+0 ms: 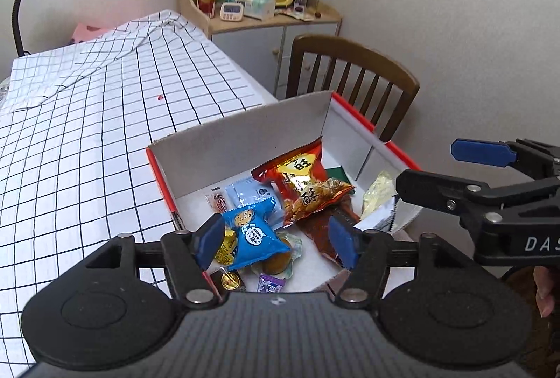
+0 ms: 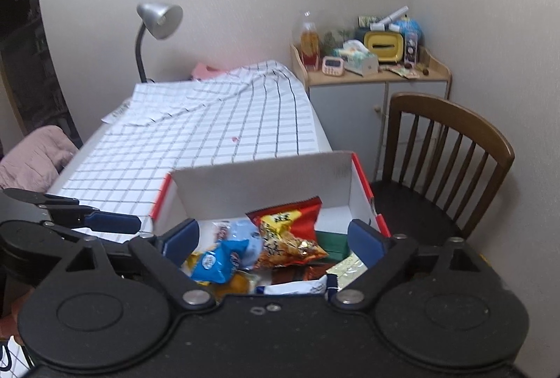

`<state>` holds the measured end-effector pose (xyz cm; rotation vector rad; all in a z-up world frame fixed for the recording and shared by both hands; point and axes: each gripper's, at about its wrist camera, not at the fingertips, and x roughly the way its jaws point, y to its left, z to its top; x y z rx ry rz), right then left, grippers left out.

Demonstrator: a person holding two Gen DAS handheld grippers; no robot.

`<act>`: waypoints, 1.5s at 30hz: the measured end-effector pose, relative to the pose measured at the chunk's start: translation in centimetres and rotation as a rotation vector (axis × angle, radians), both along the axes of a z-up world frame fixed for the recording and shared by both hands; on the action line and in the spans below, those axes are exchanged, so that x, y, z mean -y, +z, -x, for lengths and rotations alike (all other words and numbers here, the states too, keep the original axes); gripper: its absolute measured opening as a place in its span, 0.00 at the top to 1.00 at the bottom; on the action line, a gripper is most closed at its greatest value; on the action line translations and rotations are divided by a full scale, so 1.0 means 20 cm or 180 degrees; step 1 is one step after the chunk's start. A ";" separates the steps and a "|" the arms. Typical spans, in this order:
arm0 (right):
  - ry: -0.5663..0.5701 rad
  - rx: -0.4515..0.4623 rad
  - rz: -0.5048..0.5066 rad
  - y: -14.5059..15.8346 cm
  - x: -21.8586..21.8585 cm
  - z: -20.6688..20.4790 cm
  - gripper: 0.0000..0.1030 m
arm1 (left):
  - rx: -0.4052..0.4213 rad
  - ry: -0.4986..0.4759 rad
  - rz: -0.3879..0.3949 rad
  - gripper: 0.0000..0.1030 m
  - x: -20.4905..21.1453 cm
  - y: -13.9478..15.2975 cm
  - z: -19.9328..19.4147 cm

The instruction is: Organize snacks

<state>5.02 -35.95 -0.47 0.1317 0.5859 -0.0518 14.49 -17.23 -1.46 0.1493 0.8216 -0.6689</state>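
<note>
The snacks lie in an open white cardboard box (image 1: 245,147) with red edges, standing at the near end of the desk (image 1: 87,133) on its checked cloth. The left tool (image 1: 276,241) hovers over the box with its blue pads spread wide, a blue packet (image 1: 253,232) lying between them, ungripped. The right tool (image 2: 274,239) hangs beside it, likewise spread and empty, above the red-and-gold bag (image 2: 287,234).

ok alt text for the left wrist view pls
The left gripper, jaws open, hovers over an open white cardboard box with red edges full of snacks, a blue cartoon-print snack packet between its jaws. The box sits on a white grid-check tablecloth, the right gripper at its right.
</note>
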 end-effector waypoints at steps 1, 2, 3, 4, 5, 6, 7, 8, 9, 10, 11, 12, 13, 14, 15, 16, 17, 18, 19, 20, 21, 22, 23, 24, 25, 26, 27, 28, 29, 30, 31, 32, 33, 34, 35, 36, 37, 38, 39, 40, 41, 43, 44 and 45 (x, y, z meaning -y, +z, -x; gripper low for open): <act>0.0011 0.0032 -0.0003 0.01 -0.01 0.02 0.10 | 0.0010 0.0002 0.0016 0.35 -0.01 0.01 0.01; 0.0020 0.0062 -0.0003 0.02 -0.02 0.04 0.10 | 0.0021 0.0000 0.0042 0.33 -0.03 0.03 0.03; 0.0021 0.0090 0.0000 0.03 -0.03 0.05 0.10 | 0.0035 0.0001 0.0070 0.30 -0.04 0.04 0.04; 0.0025 0.0116 -0.0005 0.04 -0.04 0.07 0.09 | 0.0049 0.0012 0.0091 0.28 -0.06 0.06 0.05; 0.0033 0.0136 -0.0019 0.05 -0.05 0.09 0.05 | 0.0068 0.0026 0.0105 0.27 -0.08 0.07 0.07; 0.0024 0.0156 -0.0031 0.05 -0.06 0.11 0.02 | 0.0090 0.0034 0.0124 0.27 -0.09 0.08 0.08; 0.0009 0.0180 -0.0046 0.06 -0.06 0.13 0.00 | 0.0110 0.0043 0.0141 0.26 -0.11 0.10 0.09; 0.0007 0.0189 -0.0073 0.06 -0.07 0.14 0.00 | 0.0128 0.0055 0.0155 0.24 -0.12 0.11 0.11; 0.0008 0.0190 -0.0098 0.07 -0.07 0.15 0.00 | 0.0151 0.0059 0.0180 0.21 -0.14 0.12 0.12; 0.0000 0.0197 -0.0108 0.07 -0.08 0.17 0.00 | 0.0179 0.0067 0.0199 0.20 -0.16 0.13 0.14; -0.0006 0.0213 -0.0110 0.07 -0.09 0.18 0.00 | 0.0200 0.0083 0.0214 0.19 -0.17 0.14 0.15; -0.0007 0.0228 -0.0112 0.08 -0.09 0.20 0.00 | 0.0214 0.0089 0.0239 0.19 -0.19 0.15 0.16; -0.0007 0.0240 -0.0120 0.08 -0.10 0.22 0.00 | 0.0226 0.0086 0.0264 0.19 -0.21 0.16 0.17; -0.0010 0.0256 -0.0135 0.08 -0.11 0.24 0.00 | 0.0235 0.0091 0.0276 0.18 -0.22 0.17 0.18; -0.0018 0.0271 -0.0154 0.08 -0.11 0.26 0.00 | 0.0242 0.0097 0.0290 0.16 -0.24 0.17 0.20; -0.0022 0.0286 -0.0174 0.09 -0.11 0.27 0.00 | 0.0242 0.0095 0.0316 0.15 -0.26 0.18 0.21; -0.0027 0.0304 -0.0195 0.09 -0.12 0.29 0.00 | 0.0239 0.0098 0.0340 0.13 -0.27 0.19 0.22; -0.0037 0.0319 -0.0212 0.09 -0.13 0.31 0.00 | 0.0244 0.0109 0.0367 0.11 -0.29 0.19 0.23; -0.0041 0.0327 -0.0220 0.09 -0.14 0.32 0.00 | 0.0253 0.0119 0.0397 0.10 -0.30 0.20 0.24; -0.0041 0.0336 -0.0222 0.09 -0.15 0.33 0.00 | 0.0259 0.0128 0.0421 0.05 -0.32 0.21 0.26; -0.0037 0.0351 -0.0229 0.09 -0.15 0.35 0.00 | 0.0261 0.0135 0.0449 0.03 -0.33 0.21 0.27; -0.0036 0.0368 -0.0236 0.10 -0.16 0.36 0.00 | 0.0268 0.0140 0.0486 0.02 -0.35 0.22 0.28; -0.0042 0.0391 -0.0242 0.10 -0.17 0.37 0.00 | 0.0274 0.0154 0.0516 0.02 -0.36 0.22 0.29; -0.0045 0.0418 -0.0250 0.10 -0.17 0.39 0.00 | 0.0281 0.0176 0.0535 0.01 -0.37 0.22 0.30; -0.0050 0.0443 -0.0269 0.11 -0.18 0.40 0.00 | 0.0288 0.0191 0.0549 0.01 -0.38 0.22 0.31; -0.0055 0.0467 -0.0295 0.11 -0.18 0.42 0.00 | 0.0290 0.0208 0.0562 0.00 -0.39 0.22 0.32; -0.0065 0.0493 -0.0316 0.11 -0.19 0.43 0.00 | 0.0284 0.0232 0.0572 0.00 -0.40 0.22 0.32; -0.0081 0.0520 -0.0329 0.11 -0.19 0.45 0.00 | 0.0267 0.0250 0.0581 0.00 -0.41 0.22 0.33; -0.0095 0.0548 -0.0338 0.11 -0.20 0.46 0.00 | 0.0256 0.0265 0.0589 0.00 -0.42 0.21 0.33; -0.0105 0.0575 -0.0340 0.11 -0.21 0.47 0.00 | 0.0256 0.0288 0.0588 0.00 -0.43 0.21 0.34; -0.0120 0.0596 -0.0341 0.10 -0.22 0.48 0.00 | 0.0264 0.0302 0.0583 0.00 -0.44 0.21 0.34; -0.0136 0.0607 -0.0348 0.10 -0.22 0.49 0.00 | 0.0281 0.0312 0.0576 0.00 -0.45 0.21 0.35; -0.0149 0.0614 -0.0350 0.10 -0.23 0.49 0.00 | 0.0305 0.0336 0.0568 0.00 -0.45 0.21 0.36; -0.0174 0.0625 -0.0345 0.10 -0.24 0.50 0.00 | 0.0330 0.0361 0.0562 0.00 -0.46 0.22 0.37; -0.0197 0.0631 -0.0339 0.10 -0.25 0.51 0.00 | 0.0353 0.0378 0.0558 0.00 -0.47 0.22 0.38; -0.0210 0.0636 -0.0328 0.10 -0.26 0.51 0.00 | 0.0374 0.0395 0.0552 0.00 -0.48 0.22 0.39; -0.0231 0.0649 -0.0311 0.09 -0.26 0.51 0.00 | 0.0393 0.0410 0.0542 0.00 -0.48 0.22 0.40; -0.0265 0.0664 -0.0298 0.09 -0.27 0.52 0.00 | 0.0410 0.0416 0.0529 0.00 -0.48 0.22 0.40; -0.0277 0.0663 -0.0296 0.09 -0.28 0.52 0.00 | 0.0423 0.0427 0.0515 0.00 -0.49 0.23 0.41; -0.0273 0.0654 -0.0299 0.08 -0.28 0.52 0.00 | 0.0429 0.0445 0.0505 0.00 -0.49 0.23 0.41; -0.0276 0.0650 -0.0303 0.08 -0.28 0.53 0.00 | 0.0431 0.0462 0.0506 0.00 -0.50 0.23 0.42; -0.0286 0.0654 -0.0319 0.07 -0.28 0.52 0.00 | 0.0435 0.0490 0.0508 0.00 -0.52 0.23 0.42; -0.0289 0.0661 -0.0327 0.07 -0.28 0.52 0.00 | 0.0457 0.0509 0.0505 0.00 -0.52 0.23 0.43; -0.0302 0.0670 -0.0339 0.07 -0.28 0.52 0.00 | 0.0483 0.0529 0.0494 0.00 -0.53 0.23 0.43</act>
